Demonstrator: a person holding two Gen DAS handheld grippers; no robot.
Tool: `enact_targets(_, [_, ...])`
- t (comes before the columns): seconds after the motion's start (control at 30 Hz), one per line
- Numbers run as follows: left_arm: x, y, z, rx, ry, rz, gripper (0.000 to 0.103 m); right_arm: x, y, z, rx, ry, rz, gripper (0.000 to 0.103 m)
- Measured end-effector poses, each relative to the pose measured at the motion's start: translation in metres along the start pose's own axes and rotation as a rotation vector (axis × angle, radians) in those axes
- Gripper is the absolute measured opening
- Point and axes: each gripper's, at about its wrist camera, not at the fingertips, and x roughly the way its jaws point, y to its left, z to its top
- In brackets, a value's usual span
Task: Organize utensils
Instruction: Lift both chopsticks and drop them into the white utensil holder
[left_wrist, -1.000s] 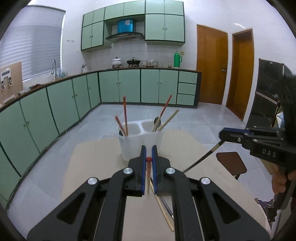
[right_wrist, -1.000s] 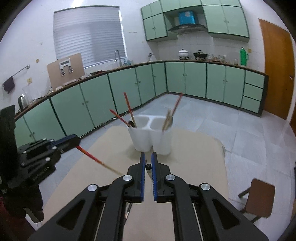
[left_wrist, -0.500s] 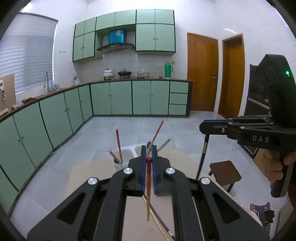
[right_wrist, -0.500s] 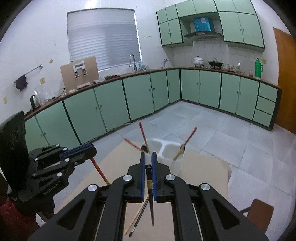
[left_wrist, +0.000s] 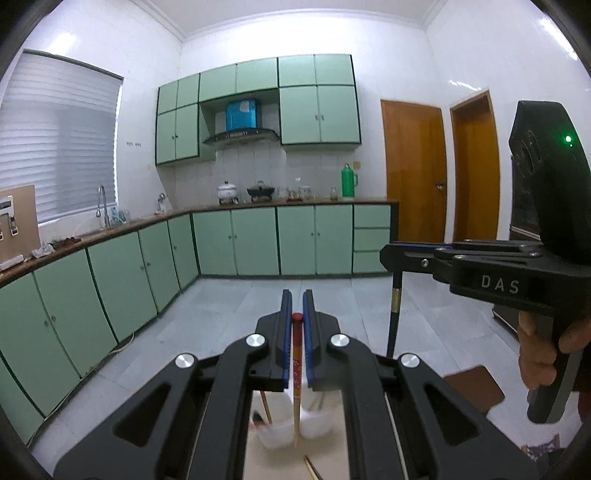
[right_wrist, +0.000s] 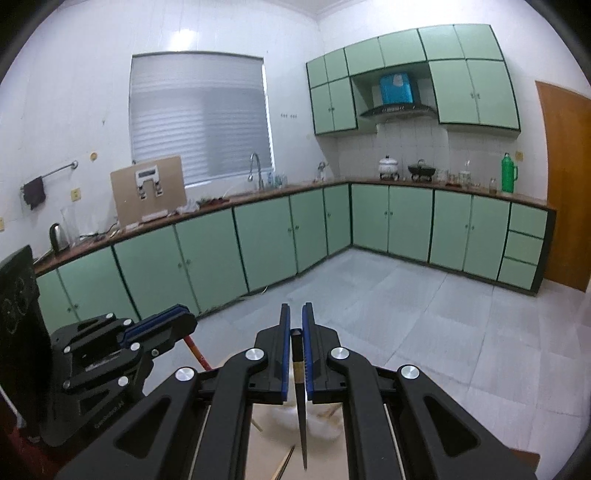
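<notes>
My left gripper (left_wrist: 296, 295) is shut on a red-topped wooden chopstick (left_wrist: 296, 373) that hangs straight down from its pads. Below it, blurred, stands the white two-compartment utensil holder (left_wrist: 317, 421) with several sticks in it. My right gripper (right_wrist: 295, 310) is shut on a black chopstick (right_wrist: 301, 413) that points down over the same holder (right_wrist: 325, 421). Each gripper shows in the other's view: the right gripper (left_wrist: 388, 254) with its black chopstick (left_wrist: 393, 317), and the left gripper (right_wrist: 181, 319) with its red chopstick (right_wrist: 199, 356).
Loose chopsticks (right_wrist: 284, 461) lie on the beige table (right_wrist: 266, 454) in front of the holder. A hand (left_wrist: 535, 343) holds the right gripper's handle. A brown stool (left_wrist: 476, 387) stands to the right of the table. Green cabinets line the far walls.
Both grippers have risen with their chopsticks. The sticks now hang nearly vertical. The holder and table have dropped to the bottom edge of both views.
</notes>
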Motion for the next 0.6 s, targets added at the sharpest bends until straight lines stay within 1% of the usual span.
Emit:
enact_targets(0.13, [0.027,0.004,0.012,-0.009,-0.019,0.018,0.005,0.018,-0.009,0.015,0.022,-0.030,-0.010,0.006])
enact_targets(0.23, [0.046,0.010,0.014,-0.019,-0.016,0.028,0.005,0.035,-0.018,0.023,0.049,-0.054,-0.007,0.006])
enact_targets(0.33, [0.068,0.017,0.008,-0.037,-0.008,0.037,0.005,0.055,-0.027,0.024,0.074,-0.062,-0.009,0.006])
enact_targets(0.43, [0.088,0.022,-0.004,-0.050,0.013,0.043,0.005,0.078,-0.032,0.016,0.087,-0.038,-0.016,0.006])
enact_targets(0.6, [0.115,0.030,-0.021,-0.054,0.066,0.054,0.005,0.108,-0.038,-0.013,0.102,0.028,-0.023,0.006])
